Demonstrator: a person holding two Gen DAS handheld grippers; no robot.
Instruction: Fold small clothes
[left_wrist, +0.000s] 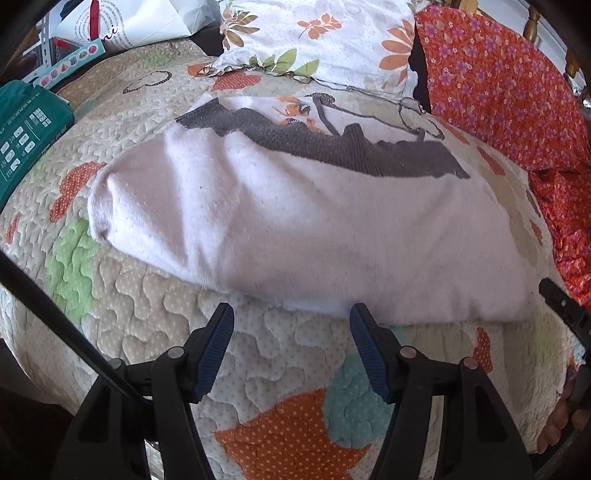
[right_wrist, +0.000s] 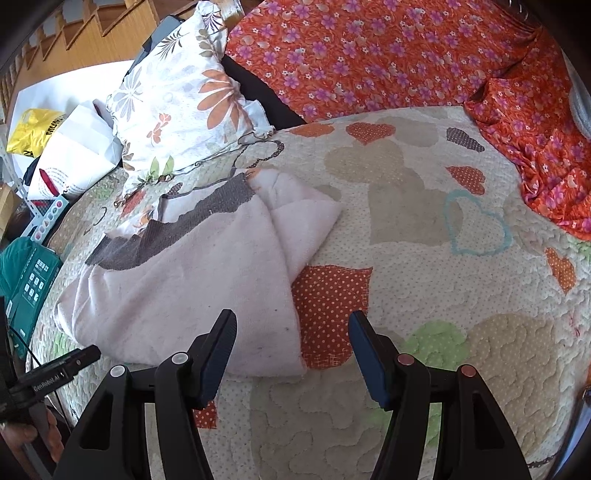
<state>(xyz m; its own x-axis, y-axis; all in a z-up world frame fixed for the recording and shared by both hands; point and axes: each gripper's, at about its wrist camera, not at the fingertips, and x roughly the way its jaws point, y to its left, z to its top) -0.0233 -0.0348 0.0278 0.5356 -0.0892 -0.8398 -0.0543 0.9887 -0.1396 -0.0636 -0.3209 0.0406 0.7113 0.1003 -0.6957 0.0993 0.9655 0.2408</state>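
Note:
A small pale pink garment (left_wrist: 295, 225) with a dark grey ribbed waistband (left_wrist: 332, 147) lies folded over on the quilted bedspread (left_wrist: 295, 369). My left gripper (left_wrist: 291, 314) hovers open just in front of the garment's near edge, nothing between its fingers. In the right wrist view the same garment (right_wrist: 207, 280) lies left of centre, its folded right edge running down to the near corner. There my right gripper (right_wrist: 293, 321) stands open above that near corner and an orange dotted patch, holding nothing. The left gripper's tip (right_wrist: 85, 356) shows at the lower left.
A flowered pillow (right_wrist: 177, 99) and an orange floral cloth (right_wrist: 406, 55) lie at the back of the bed. A green box (left_wrist: 26, 136), a white bag (left_wrist: 147, 22) and a yellow bag (right_wrist: 33, 129) sit at the left. Open quilt (right_wrist: 443, 258) spreads to the right.

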